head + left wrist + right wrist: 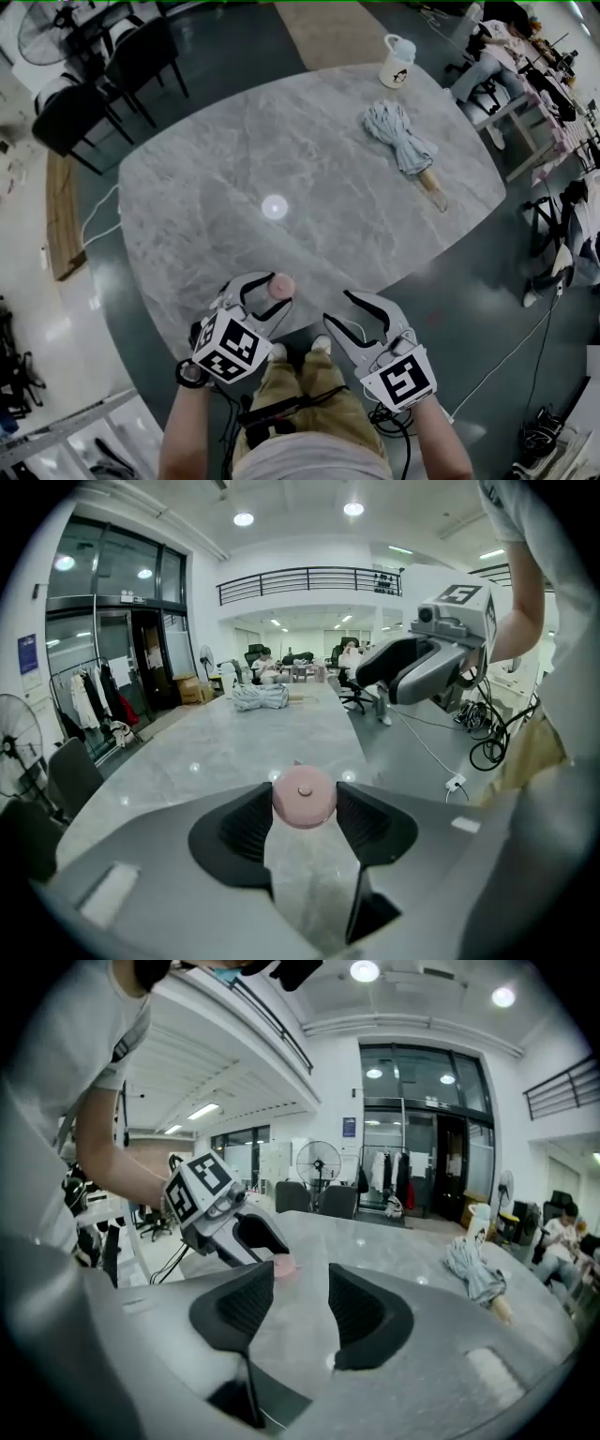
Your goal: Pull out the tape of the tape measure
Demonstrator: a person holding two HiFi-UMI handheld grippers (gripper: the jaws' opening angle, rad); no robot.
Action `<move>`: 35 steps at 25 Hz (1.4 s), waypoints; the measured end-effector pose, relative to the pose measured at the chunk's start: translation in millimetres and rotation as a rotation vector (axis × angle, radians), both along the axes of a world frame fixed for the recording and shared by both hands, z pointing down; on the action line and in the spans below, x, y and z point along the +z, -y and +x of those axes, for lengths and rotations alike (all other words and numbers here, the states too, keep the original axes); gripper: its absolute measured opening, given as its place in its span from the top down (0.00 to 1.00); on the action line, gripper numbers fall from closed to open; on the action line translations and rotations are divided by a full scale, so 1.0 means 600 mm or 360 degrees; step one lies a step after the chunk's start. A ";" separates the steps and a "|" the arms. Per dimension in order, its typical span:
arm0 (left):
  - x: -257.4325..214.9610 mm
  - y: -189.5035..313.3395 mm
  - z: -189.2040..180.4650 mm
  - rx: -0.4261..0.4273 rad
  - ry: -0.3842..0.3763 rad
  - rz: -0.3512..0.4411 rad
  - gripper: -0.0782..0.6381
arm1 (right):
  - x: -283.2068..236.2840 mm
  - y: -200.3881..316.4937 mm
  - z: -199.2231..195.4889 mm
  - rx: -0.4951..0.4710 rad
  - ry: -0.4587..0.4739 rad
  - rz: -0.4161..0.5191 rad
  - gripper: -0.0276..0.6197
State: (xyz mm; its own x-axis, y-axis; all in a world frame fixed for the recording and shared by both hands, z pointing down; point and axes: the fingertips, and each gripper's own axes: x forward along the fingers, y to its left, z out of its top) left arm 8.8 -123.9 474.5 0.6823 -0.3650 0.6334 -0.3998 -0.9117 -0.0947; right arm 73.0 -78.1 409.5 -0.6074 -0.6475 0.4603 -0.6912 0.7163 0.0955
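Note:
A small round pink tape measure [282, 284] [304, 797] sits between the jaws of my left gripper [279, 292] [304, 808], and both pads press on its sides. It hangs just above the near edge of the grey marble table [281, 159]. No tape shows pulled out of it. My right gripper [339, 307] [300, 1288] stands open to the right of it, jaws empty, off the table's near edge. The right gripper view shows the left gripper [246, 1232] with the pink case [284, 1266] at its tips.
A folded grey umbrella [403, 141] lies at the table's far right, with a white jug [397, 62] beyond it. Dark chairs [112, 66] stand at the far left. People sit at desks at the far right. The person's legs are below the grippers.

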 end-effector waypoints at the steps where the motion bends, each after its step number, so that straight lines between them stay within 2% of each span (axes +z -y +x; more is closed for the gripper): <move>1: -0.008 -0.002 -0.003 0.0006 -0.0001 0.0009 0.57 | -0.001 0.001 -0.004 -0.0041 -0.0036 0.0012 0.68; 6: -0.047 -0.014 -0.006 0.0076 -0.0004 0.0042 0.57 | -0.009 0.018 -0.021 -0.0218 -0.0131 0.0105 0.68; 11: -0.075 -0.026 -0.006 0.0155 0.0012 0.0063 0.57 | -0.005 0.029 -0.037 -0.0434 -0.0315 0.0219 0.68; 17: -0.091 -0.051 -0.005 0.0257 0.0054 0.0066 0.57 | 0.001 0.025 -0.060 -0.0663 -0.0465 0.0271 0.68; 22: -0.099 -0.062 -0.003 0.0332 0.0093 0.0088 0.57 | 0.004 0.018 -0.078 -0.0863 -0.0537 0.0344 0.68; 25: -0.101 -0.069 0.000 0.0377 0.0140 0.0101 0.57 | 0.004 0.014 -0.084 -0.0975 -0.0579 0.0382 0.72; 35: -0.098 -0.082 0.012 0.0454 0.0204 0.0116 0.57 | 0.016 0.000 -0.088 -0.1251 -0.0701 0.0421 0.78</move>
